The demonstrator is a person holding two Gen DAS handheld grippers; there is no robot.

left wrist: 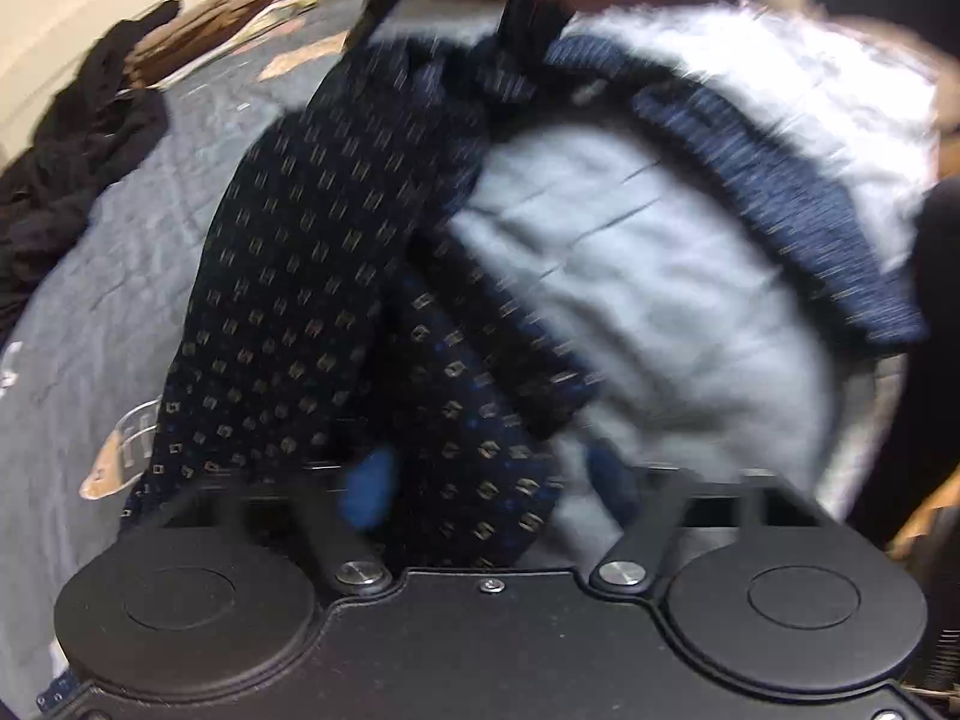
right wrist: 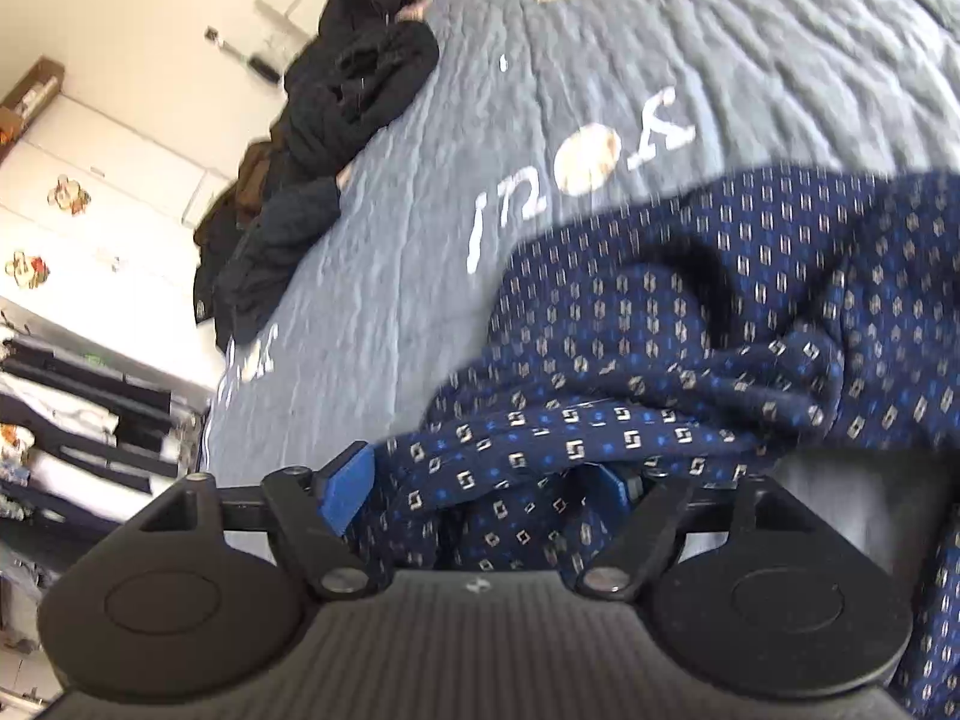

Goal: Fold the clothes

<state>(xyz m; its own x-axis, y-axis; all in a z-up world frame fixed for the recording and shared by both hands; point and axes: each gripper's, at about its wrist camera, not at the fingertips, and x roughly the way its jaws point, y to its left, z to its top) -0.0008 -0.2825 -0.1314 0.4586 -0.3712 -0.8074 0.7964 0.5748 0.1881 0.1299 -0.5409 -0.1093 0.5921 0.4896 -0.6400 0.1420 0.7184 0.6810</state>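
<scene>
A dark navy garment (left wrist: 288, 252) with a small square pattern hangs in a long fold over the bed. In the blurred left wrist view it drops from the right gripper's black fingers (left wrist: 528, 6) at the top. The fold passes between the blue pads (left wrist: 366, 486) of my left gripper (left wrist: 486, 483), and a pale gap shows beside the right-hand pad. In the right wrist view the same garment (right wrist: 750, 276) is bunched thickly between the pads (right wrist: 348, 492) of my right gripper (right wrist: 480, 489) and spills over its right finger.
A grey quilted bedspread (right wrist: 468, 90) with white lettering lies below. Dark clothes (right wrist: 336, 120) are piled along its far edge. A clear hanger (left wrist: 126, 450) lies on the bed. A person in a pale fleece top (left wrist: 630, 276) stands close. Shelves of folded clothes (right wrist: 78, 420) stand beside the bed.
</scene>
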